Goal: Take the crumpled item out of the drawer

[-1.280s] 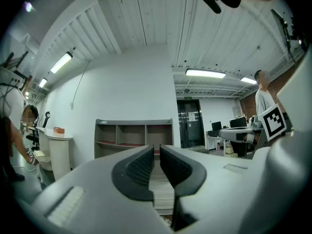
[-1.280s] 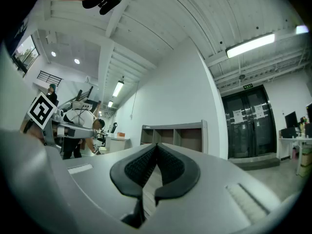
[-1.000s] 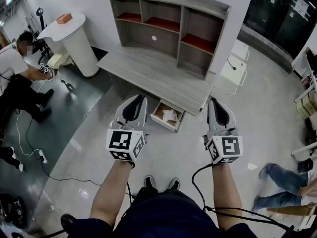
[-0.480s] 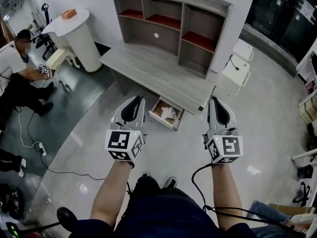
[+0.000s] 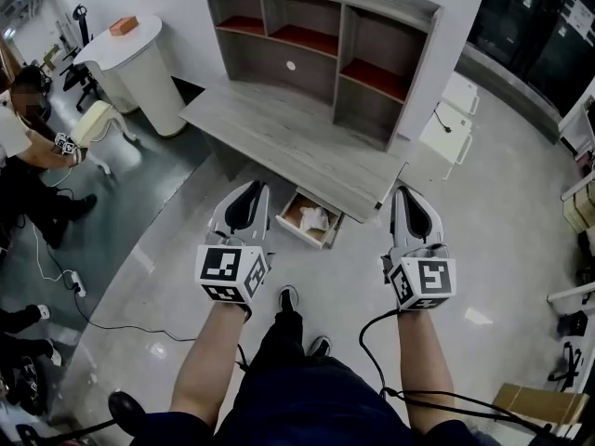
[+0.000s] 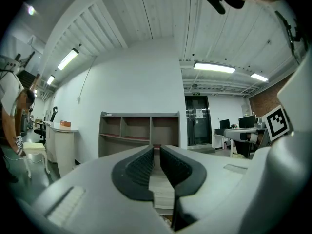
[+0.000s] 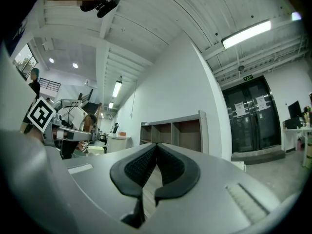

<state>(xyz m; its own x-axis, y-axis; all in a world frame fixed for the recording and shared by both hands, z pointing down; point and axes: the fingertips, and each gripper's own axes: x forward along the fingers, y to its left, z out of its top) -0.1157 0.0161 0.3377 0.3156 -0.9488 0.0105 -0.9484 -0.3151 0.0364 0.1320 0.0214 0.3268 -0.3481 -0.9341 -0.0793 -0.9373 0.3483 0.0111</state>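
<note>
Left tongs (image 5: 260, 190) hover a slit apart, empty; right tongs (image 5: 403, 191) are clenched on nothing. Between them, the open drawer (image 5: 289, 229) holds a crumpled white item (image 5: 314, 218).

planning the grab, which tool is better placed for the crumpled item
Left, probably: the left tool appears nearer the open drawer holding the crumpled item; the right tool is farther off.
</note>
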